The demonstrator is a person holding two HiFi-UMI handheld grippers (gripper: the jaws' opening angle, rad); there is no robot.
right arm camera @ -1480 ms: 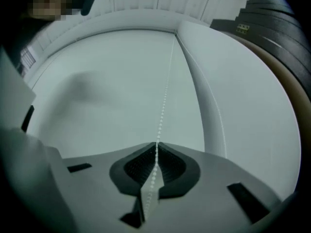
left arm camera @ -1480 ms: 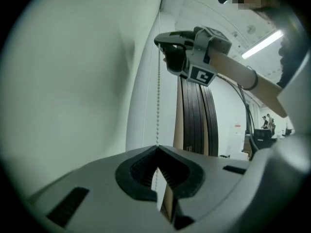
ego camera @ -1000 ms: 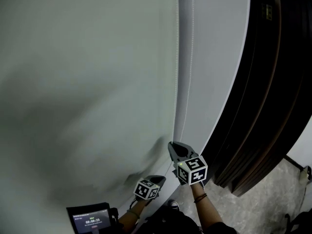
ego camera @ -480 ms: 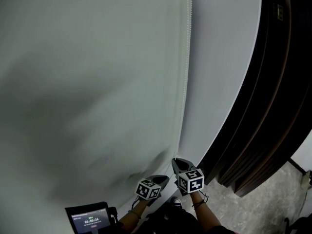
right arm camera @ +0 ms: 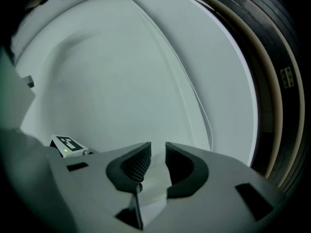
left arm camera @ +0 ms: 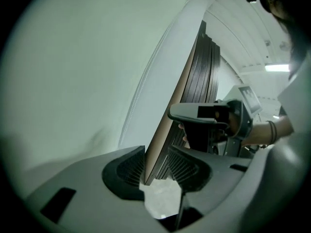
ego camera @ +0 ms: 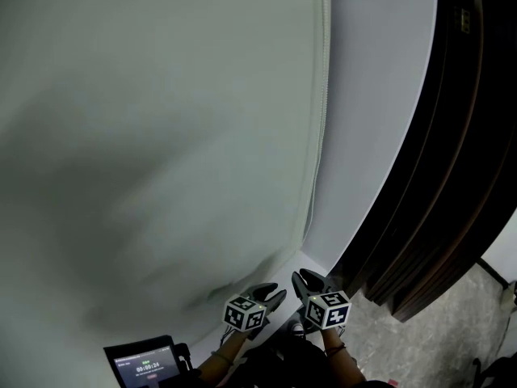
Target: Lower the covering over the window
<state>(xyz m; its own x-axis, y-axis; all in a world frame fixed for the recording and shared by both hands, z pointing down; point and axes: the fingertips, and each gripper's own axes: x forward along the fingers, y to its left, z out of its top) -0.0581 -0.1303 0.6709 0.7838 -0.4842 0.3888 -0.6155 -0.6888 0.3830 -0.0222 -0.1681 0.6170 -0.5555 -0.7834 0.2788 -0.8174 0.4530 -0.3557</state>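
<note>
The covering [ego camera: 161,136], a pale grey-green blind, fills the left and centre of the head view, hanging flat down the frame. Its bead cord [ego camera: 322,95] runs along its right edge from the top of the frame towards the lower centre. My left tool [ego camera: 271,295] sits at the bottom centre, just below the blind's lower part. Its jaws have just been opening and now stand wide apart, with nothing between the pads. In the left gripper view I see only the edge of the dark panels, far behind, through the gap. My right tool [ego camera: 306,279] is just beside it on the right, tips close to the left tool's. Its jaws have also just been opening and now show a narrower gap, gripping nothing. In the right gripper view the cord hangs in the upper right, well clear of the pads. To the right of the blind is a strip of pale wall [ego camera: 371,95], then a stack of dark panels [ego camera: 468,136] along the right edge. Speckled floor [ego camera: 436,338] is at lower right, and a small lit screen [ego camera: 145,366] at lower left.
</note>
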